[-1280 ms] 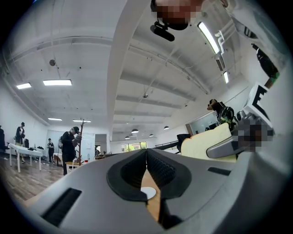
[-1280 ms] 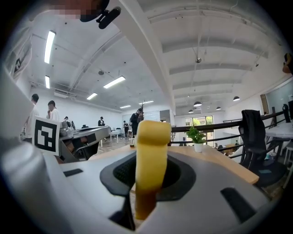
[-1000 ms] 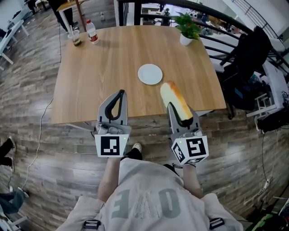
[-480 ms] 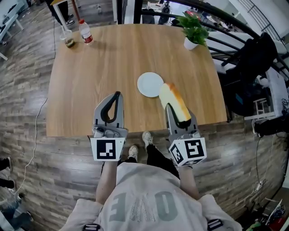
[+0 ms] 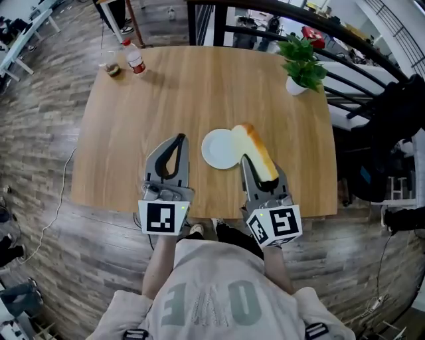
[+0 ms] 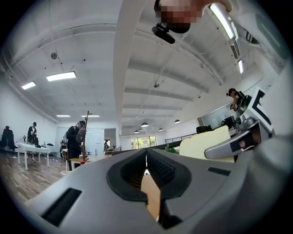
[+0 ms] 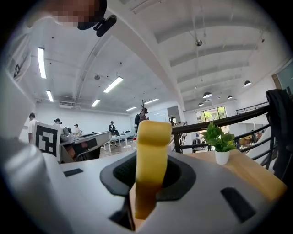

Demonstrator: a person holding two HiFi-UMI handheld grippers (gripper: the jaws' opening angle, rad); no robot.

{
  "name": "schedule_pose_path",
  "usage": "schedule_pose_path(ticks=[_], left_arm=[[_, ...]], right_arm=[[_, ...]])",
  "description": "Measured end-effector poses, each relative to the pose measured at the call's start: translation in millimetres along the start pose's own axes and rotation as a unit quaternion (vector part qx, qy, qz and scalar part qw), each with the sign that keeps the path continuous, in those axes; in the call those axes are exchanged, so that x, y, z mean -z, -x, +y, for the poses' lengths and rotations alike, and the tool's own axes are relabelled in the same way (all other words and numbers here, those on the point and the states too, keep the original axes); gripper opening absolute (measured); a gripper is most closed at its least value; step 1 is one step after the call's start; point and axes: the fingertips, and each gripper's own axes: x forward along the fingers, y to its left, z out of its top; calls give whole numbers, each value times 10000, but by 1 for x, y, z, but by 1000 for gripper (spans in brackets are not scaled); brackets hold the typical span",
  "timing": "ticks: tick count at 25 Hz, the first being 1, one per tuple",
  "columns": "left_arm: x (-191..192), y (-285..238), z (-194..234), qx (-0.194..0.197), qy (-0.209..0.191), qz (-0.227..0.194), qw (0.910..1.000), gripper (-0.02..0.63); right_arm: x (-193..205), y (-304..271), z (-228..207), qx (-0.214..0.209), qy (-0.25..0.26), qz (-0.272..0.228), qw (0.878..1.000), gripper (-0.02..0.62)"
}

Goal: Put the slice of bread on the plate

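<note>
A small white plate (image 5: 216, 149) sits on the wooden table (image 5: 166, 93) near its front edge. My right gripper (image 5: 257, 165) is shut on the slice of bread (image 5: 255, 150), pale yellow with a browned crust, which stands on edge. In the head view the slice's far end lies over the plate's right rim. In the right gripper view the bread (image 7: 151, 155) rises upright between the jaws. My left gripper (image 5: 177, 140) hovers over the table left of the plate, jaws together and empty. In the left gripper view the left gripper (image 6: 146, 160) shows only a thin slit, with the bread (image 6: 206, 142) off to the right.
A potted plant (image 5: 302, 63) stands at the table's far right corner, a bottle (image 5: 135, 58) and a glass cup (image 5: 113, 68) at the far left. A black railing (image 5: 292, 20) runs behind the table. A chair with dark clothing (image 5: 392, 133) is at the right.
Both grippers have moved forward over the table. The bread, formerly right of and short of the plate, now reaches over its right rim. The grip has not changed.
</note>
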Motion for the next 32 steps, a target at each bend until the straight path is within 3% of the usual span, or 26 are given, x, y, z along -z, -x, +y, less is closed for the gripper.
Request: schedule_pose_path(ticks=[5, 12, 23, 26, 32], left_arm=[[5, -17, -24, 58, -14, 70, 10000, 8], [13, -23, -24, 84, -38, 61, 9999, 8], [18, -27, 1, 247, 137, 60, 9996, 8], [28, -26, 7, 260, 216, 180, 9993, 8], [35, -26, 13, 314, 365, 206, 9986, 8]], right_arm=[[6, 4, -30, -16, -27, 91, 10000, 92], [25, 0, -42, 263, 790, 476, 9954, 92], [35, -22, -32, 801, 1895, 916, 9743, 92], [48, -35, -27, 847, 2533, 1202, 9561, 92], [80, -63, -24, 985, 4186, 1856, 8835, 92]])
